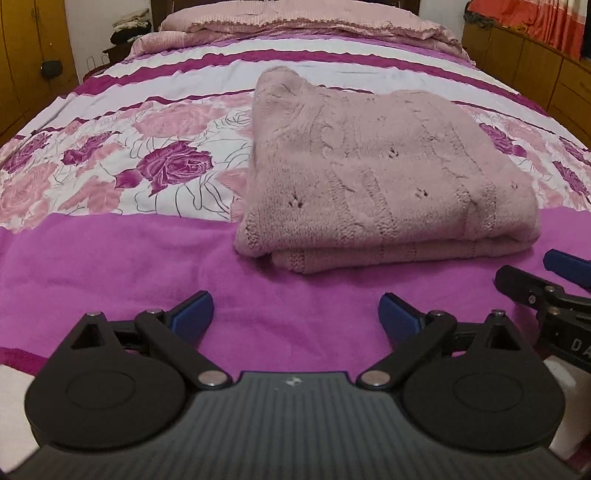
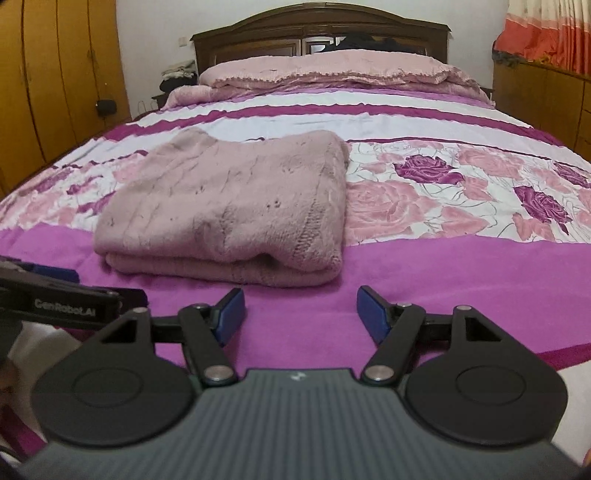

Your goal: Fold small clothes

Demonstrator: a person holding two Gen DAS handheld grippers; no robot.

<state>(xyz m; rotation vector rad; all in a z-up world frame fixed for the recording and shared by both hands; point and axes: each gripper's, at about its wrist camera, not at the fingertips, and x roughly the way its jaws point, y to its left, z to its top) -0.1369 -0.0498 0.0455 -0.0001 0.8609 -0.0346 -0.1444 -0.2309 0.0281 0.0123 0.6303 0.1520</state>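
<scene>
A pink knitted sweater lies folded in a thick rectangle on the bed's floral cover. In the left wrist view my left gripper hovers low over the plain purple band just in front of the sweater's near edge. Its blue pads are wide apart with nothing between them. In the right wrist view the sweater sits ahead and to the left. My right gripper is open and empty just short of the sweater's near right corner. Each gripper shows at the edge of the other's view: the right, the left.
Folded pink quilts lie at the wooden headboard. Yellow wardrobes line the left side, wooden drawers the right. A side table with piled clothes stands by the bed's head. The floral cover spreads to the sweater's right.
</scene>
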